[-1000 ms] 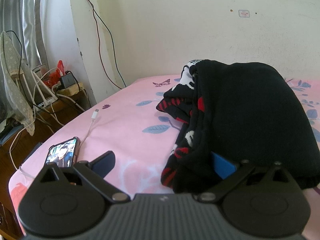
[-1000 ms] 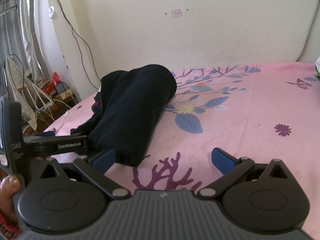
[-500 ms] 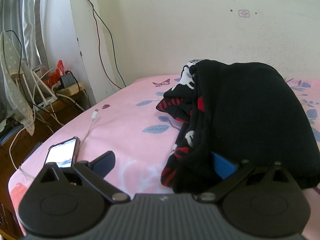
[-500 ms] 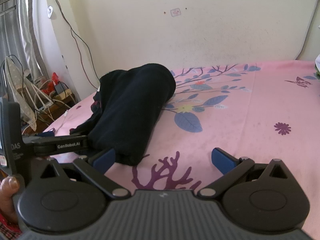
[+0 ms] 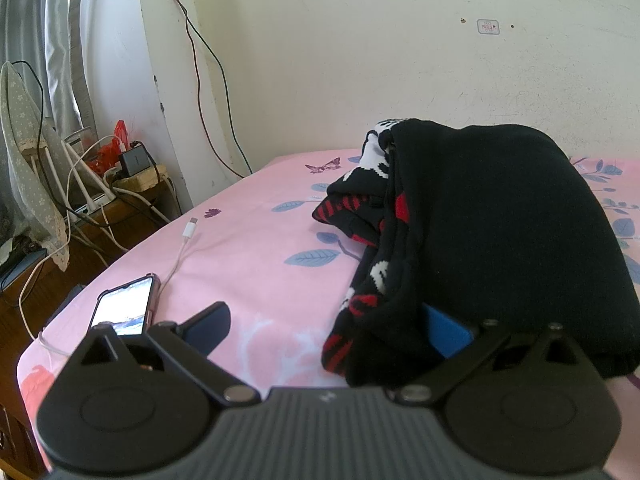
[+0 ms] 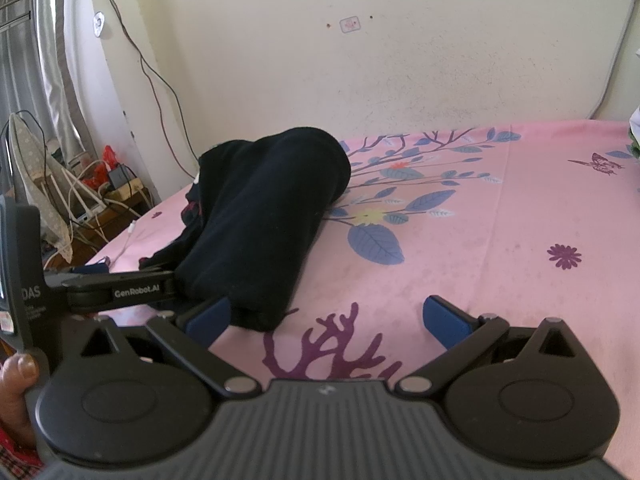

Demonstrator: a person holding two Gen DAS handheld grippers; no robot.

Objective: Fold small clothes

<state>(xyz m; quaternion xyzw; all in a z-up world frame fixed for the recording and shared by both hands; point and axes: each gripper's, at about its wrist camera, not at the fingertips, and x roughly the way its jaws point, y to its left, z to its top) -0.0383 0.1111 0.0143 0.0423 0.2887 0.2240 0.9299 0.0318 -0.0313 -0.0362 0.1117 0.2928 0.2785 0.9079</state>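
A black garment (image 5: 492, 232), with red and white patterned fabric showing along its left edge, was found bundled on the pink floral bedsheet (image 5: 248, 248), near the wall and towards the left side of the bed. The left gripper (image 5: 326, 326) was held with its jaws spread wide, its right blue finger pad (image 5: 444, 334) tucked under the near edge of the garment and its left pad over bare sheet, just beside a lit phone (image 5: 122, 312) and a white charging cable (image 5: 182, 246). The right gripper (image 6: 326, 318) was likewise spread wide and empty, its left pad just beside the near end of the garment, and a thumb (image 6: 18, 368) was seen on the left gripper's handle.
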